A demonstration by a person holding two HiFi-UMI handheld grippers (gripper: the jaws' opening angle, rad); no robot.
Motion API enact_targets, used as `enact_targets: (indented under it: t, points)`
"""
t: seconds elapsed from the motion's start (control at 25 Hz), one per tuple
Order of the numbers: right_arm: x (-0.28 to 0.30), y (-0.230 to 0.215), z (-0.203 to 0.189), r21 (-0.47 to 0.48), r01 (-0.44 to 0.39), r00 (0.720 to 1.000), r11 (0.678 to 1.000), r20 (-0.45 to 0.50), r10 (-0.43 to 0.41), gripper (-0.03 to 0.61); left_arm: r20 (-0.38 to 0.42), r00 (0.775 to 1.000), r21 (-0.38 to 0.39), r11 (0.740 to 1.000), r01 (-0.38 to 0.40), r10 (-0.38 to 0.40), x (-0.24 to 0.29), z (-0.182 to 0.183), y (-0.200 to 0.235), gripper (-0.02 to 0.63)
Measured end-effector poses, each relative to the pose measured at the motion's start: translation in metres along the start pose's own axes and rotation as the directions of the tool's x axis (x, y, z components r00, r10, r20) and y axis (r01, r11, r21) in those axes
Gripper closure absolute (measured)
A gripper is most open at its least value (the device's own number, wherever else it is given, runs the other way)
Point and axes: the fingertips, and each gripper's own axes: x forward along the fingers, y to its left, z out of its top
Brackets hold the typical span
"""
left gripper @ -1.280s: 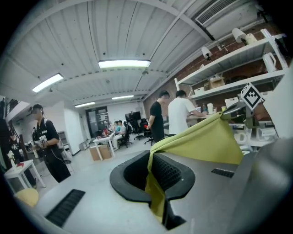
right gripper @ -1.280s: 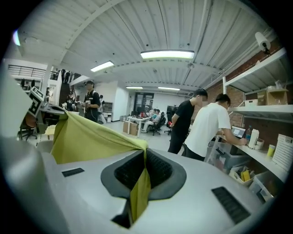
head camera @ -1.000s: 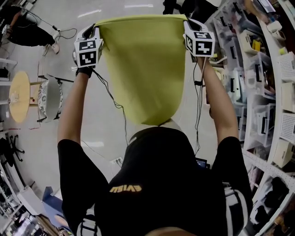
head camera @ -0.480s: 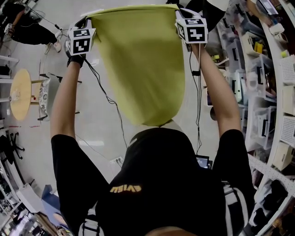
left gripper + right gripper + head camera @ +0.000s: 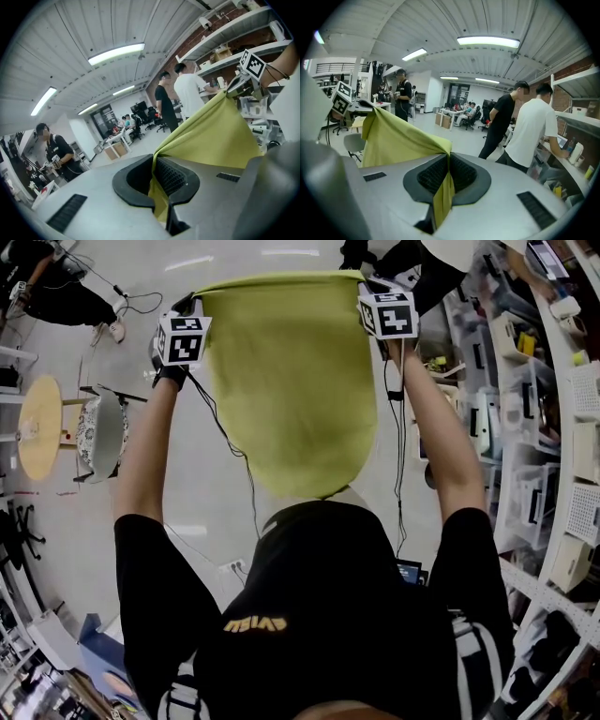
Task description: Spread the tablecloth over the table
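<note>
Yellow lettering (image 5: 253, 624) is showing upside down on the person's black shirt (image 5: 328, 559), around six o'clock in the head view, and is reading too soft to make out. Nothing else legible is showing.

chair (image 5: 101, 435) left; cluttered shelves (image 5: 548, 409) right; white-shirted person (image 5: 534, 129) at shelf

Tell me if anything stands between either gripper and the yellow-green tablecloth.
Nothing does: the left gripper and right gripper are each shut directly on a top corner of the yellow-green fabric tablecloth, which hangs between them.
</note>
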Motion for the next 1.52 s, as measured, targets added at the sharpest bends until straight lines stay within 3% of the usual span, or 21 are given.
enact_targets:
  t: [0.4, 0.48, 0.52, 0.6, 0.64, 0.72, 0.84, 0.96, 1.08, 1.2, 1.28, 1.36, 1.44, 1.52]
  points:
    - [0.032, 0.018, -0.070, -0.021, -0.016, 0.985, 1.000, -0.172, 0.012, 0.556, -0.120, 0.992, 0.045, 0.998, 0.037, -0.031, 0.014, -0.061, -0.038, 0.592]
    - [0.036, 0.023, -0.081, -0.034, -0.022, 0.980, 0.999, -0.199, 0.015, 0.498, -0.163, 0.987, 0.061, 0.998, 0.025, -0.015, 0.017, -0.076, -0.043, 0.587]
    - [0.038, 0.025, -0.087, -0.037, -0.027, 0.977, 0.999, -0.213, 0.018, 0.444, -0.191, 0.982, 0.083, 0.996, 0.018, -0.002, 0.019, -0.084, -0.046, 0.539]
    - [0.039, 0.031, -0.101, -0.036, -0.040, 0.965, 0.999, -0.259, 0.029, 0.368, -0.246, 0.969, 0.145, 0.989, 0.022, 0.015, 0.021, -0.101, -0.053, 0.374]
    - [0.038, 0.033, -0.109, -0.038, -0.045, 0.955, 0.998, -0.295, 0.032, 0.326, -0.265, 0.964, 0.173, 0.985, 0.029, 0.018, 0.021, -0.107, -0.056, 0.339]
    - [0.035, 0.034, -0.124, -0.050, -0.041, 0.935, 0.998, -0.354, 0.020, 0.298, -0.280, 0.960, 0.200, 0.979, 0.041, 0.017, 0.021, -0.114, -0.059, 0.328]
    - [0.040, 0.033, -0.115, -0.044, -0.029, 0.953, 0.999, -0.301, 0.015, 0.287, -0.284, 0.959, 0.200, 0.979, 0.039, 0.020, 0.021, -0.119, -0.057, 0.308]
    - [0.041, 0.021, -0.106, -0.011, 0.028, 0.962, 1.000, -0.272, -0.030, 0.290, -0.305, 0.952, 0.151, 0.987, 0.048, 0.001, 0.023, -0.119, -0.054, 0.291]
    - [0.038, 0.008, -0.105, -0.024, 0.080, 0.949, 0.997, -0.305, -0.083, 0.296, -0.394, 0.918, 0.123, 0.988, 0.095, -0.040, 0.032, -0.124, -0.055, 0.239]
    - [0.043, 0.016, -0.083, -0.038, 0.039, 0.974, 0.999, -0.223, -0.046, 0.299, -0.465, 0.885, 0.200, 0.970, 0.137, -0.029, 0.040, -0.133, -0.063, 0.249]
    - [0.038, 0.025, -0.099, -0.003, 0.022, 0.961, 1.000, -0.275, -0.022, 0.304, -0.496, 0.868, 0.254, 0.956, 0.148, -0.002, 0.042, -0.143, -0.066, 0.324]
    - [0.034, 0.031, -0.117, 0.018, 0.010, 0.947, 1.000, -0.320, -0.004, 0.305, -0.527, 0.849, 0.277, 0.951, 0.135, 0.033, 0.043, -0.156, -0.060, 0.328]
    - [0.032, 0.033, -0.125, 0.017, 0.001, 0.946, 1.000, -0.325, 0.004, 0.308, -0.533, 0.845, 0.247, 0.964, 0.099, 0.050, 0.044, -0.164, -0.048, 0.330]
    - [0.029, 0.030, -0.123, 0.016, 0.000, 0.955, 1.000, -0.295, 0.004, 0.311, -0.524, 0.851, 0.167, 0.984, 0.067, 0.031, 0.042, -0.167, -0.042, 0.328]
